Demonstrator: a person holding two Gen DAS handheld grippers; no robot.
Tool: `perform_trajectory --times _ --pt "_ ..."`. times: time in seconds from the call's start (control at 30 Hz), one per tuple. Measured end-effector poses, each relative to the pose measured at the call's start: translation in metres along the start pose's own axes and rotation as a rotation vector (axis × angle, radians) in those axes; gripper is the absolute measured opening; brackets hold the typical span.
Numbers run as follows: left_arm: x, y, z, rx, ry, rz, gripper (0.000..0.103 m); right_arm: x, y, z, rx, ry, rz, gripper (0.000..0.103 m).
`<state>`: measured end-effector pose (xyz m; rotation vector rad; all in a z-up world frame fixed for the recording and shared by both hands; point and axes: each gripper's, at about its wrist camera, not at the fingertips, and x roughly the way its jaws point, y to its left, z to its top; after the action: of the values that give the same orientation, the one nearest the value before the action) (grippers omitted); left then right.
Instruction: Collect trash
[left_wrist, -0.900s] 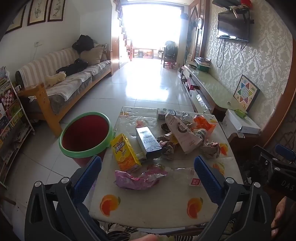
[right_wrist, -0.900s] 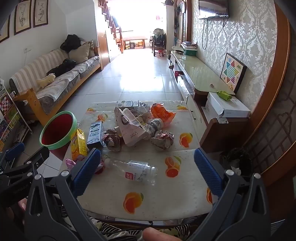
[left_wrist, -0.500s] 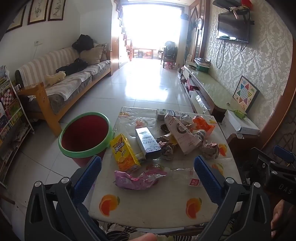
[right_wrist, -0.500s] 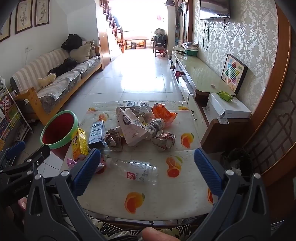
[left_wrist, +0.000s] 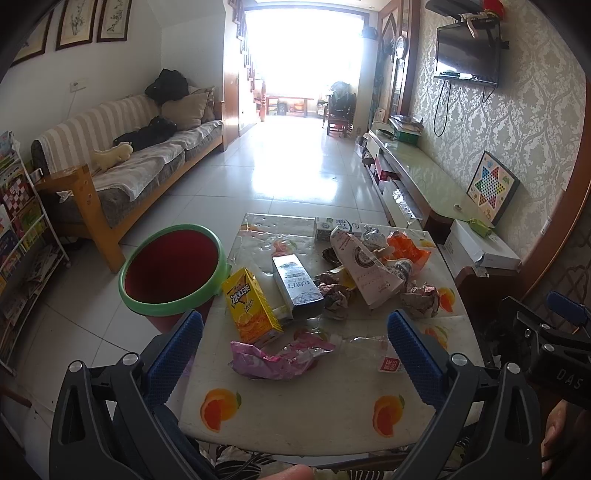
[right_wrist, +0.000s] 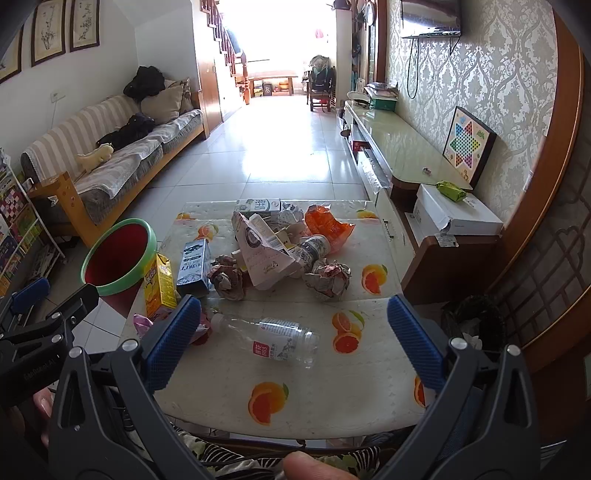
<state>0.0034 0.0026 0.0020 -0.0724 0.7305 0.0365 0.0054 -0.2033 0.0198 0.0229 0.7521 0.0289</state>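
Note:
Trash lies on a small table with an orange-print cloth: a yellow juice carton, a silver-blue carton, a pink wrapper, a clear plastic bottle, a white paper bag, an orange bag and crumpled paper balls. A red bin with a green rim stands on the floor at the table's left. My left gripper is open above the pink wrapper, holding nothing. My right gripper is open over the bottle, not touching it.
A striped sofa runs along the left wall, with a book rack nearer. A low TV cabinet and a white box line the right side. Tiled floor stretches beyond the table.
Both grippers have eased back and up a little from the table; both stay wide open and nothing on the table has moved.

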Motion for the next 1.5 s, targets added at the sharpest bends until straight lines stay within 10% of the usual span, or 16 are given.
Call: perform_trajectory --times 1.5 --pt "0.0002 0.003 -0.0008 0.0 0.001 0.007 0.096 0.0001 -0.0021 -0.0002 -0.001 0.0 0.006 0.1"
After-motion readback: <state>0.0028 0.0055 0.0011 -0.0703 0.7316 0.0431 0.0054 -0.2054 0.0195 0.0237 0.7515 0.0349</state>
